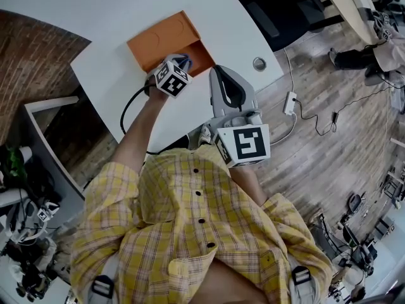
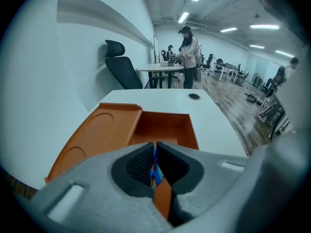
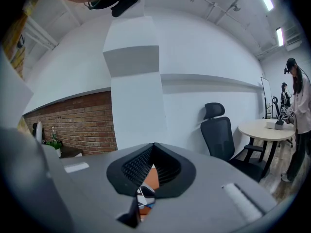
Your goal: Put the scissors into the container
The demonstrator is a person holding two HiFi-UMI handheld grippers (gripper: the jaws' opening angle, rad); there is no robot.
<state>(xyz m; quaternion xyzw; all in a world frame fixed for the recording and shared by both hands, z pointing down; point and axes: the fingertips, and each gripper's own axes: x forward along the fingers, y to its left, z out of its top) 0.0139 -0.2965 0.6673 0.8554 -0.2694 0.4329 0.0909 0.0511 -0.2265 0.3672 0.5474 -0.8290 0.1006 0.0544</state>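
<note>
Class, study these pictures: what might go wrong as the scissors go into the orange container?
Only a thin blue strip of the scissors shows between the left tongs, so they may slip or swing.
The tongs hover by the near edge of the orange container; an early release may hit its rim.

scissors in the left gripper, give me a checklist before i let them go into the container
1. Grip on the scissors: ok, a blue part is pinched between the left gripper's jaws.
2. Aim at the container: ok, its deep compartment lies straight ahead of the jaws.
3. Room in the compartment: ok, nothing shows in the visible part.
4. Tip of the scissors inside the rim: cannot tell, the gripper hides it.
5. The right gripper out of the way: ok, shut on nothing, near the body.
</note>
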